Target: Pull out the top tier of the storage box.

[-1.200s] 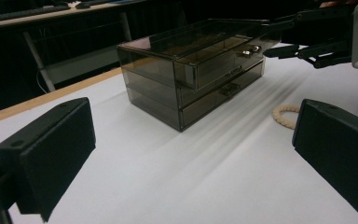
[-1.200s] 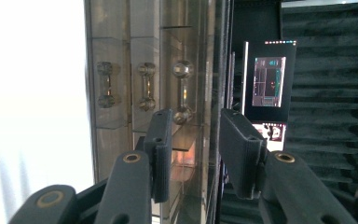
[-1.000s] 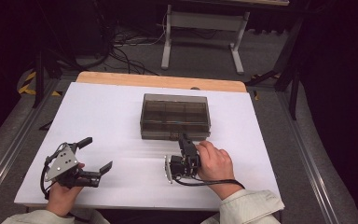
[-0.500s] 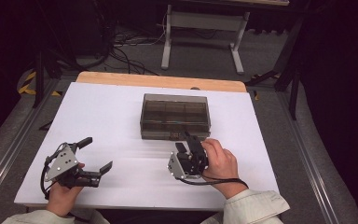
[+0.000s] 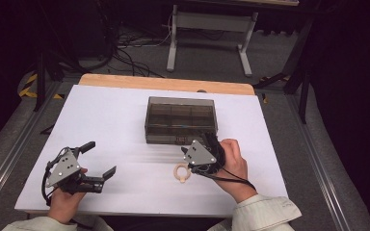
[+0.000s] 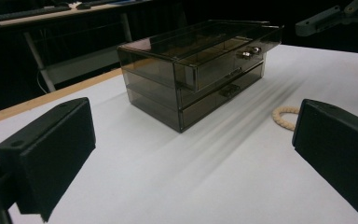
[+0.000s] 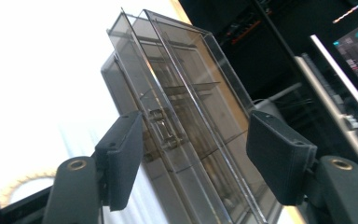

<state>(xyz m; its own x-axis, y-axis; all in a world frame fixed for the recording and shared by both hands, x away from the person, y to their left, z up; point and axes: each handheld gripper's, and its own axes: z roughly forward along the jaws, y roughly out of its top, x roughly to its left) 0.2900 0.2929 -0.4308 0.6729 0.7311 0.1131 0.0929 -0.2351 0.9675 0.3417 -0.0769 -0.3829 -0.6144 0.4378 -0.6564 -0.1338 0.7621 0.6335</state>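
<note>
Right gripper (image 5: 211, 144) sits at the front face of the smoked transparent drawer box (image 5: 180, 119); in the right gripper view we see its two black jaws spread wide, standing either side of the small metal handle (image 7: 161, 123) of the top drawer (image 7: 177, 116), with nothing clamped between them. We note the top drawer is pulled partly out: in the left gripper view its front (image 6: 223, 63) stands proud of the two drawer fronts below it, and the dividers inside show through the clear walls. We cannot tell whether either jaw touches the drawer front. The person's right hand (image 5: 231, 161) grips the tool from behind, its grey three-cornered plate (image 5: 196, 154) facing up, and a black cable (image 5: 233, 177) trails back toward the light sleeve (image 5: 265, 214). A pale beaded ring (image 5: 182, 173) lies flat on the white table (image 5: 106, 125), just beside the right gripper on its near-left side and clear of the box. Left gripper (image 5: 99, 159) is held by the left hand (image 5: 65, 202) near the front-left part of the table, well apart from the box; its jaws are also wide apart and empty, and through them we see the box's corner and part of the ring (image 6: 284, 116). Box stands centre-rear on the table, short of the wooden edge strip (image 5: 164, 84)
</note>
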